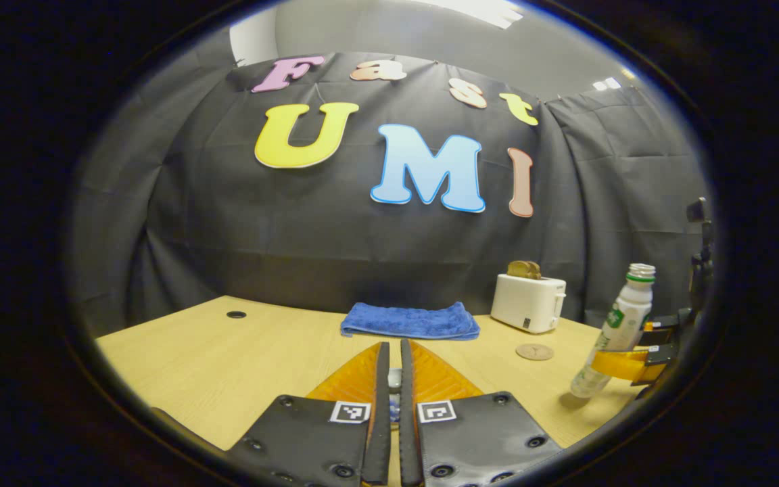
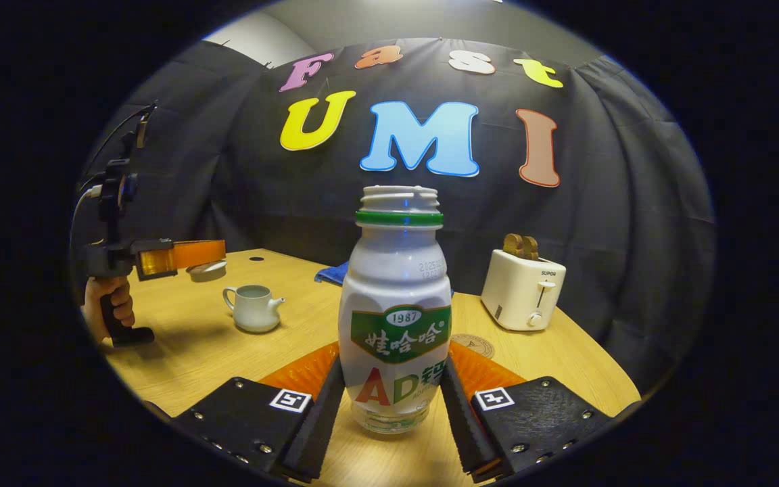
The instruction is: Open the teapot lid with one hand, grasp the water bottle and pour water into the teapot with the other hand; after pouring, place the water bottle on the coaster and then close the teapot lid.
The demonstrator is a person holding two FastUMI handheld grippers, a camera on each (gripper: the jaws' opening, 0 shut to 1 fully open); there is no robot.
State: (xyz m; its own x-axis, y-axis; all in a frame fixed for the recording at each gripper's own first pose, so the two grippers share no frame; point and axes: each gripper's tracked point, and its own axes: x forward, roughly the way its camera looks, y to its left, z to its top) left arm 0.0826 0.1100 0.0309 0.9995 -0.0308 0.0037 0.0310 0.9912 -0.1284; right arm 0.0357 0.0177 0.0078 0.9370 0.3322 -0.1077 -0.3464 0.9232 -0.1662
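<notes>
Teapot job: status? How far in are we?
Done: the lid is off the teapot, held up in the left tool. In hand: the right tool is clamped on the uncapped water bottle, upright and clear of the teapot, so pouring isn't under way. I can't tell if any water is in yet. Left: set the bottle on the coaster, then close the lid.

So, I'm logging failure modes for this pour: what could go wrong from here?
1. The water bottle is uncapped and looks tilted in the right gripper, so it might spill before reaching the teapot.
2. The teapot's mouth is small; water may miss onto the table.
3. The left gripper holds the teapot lid by a small part; it could slip.
</notes>
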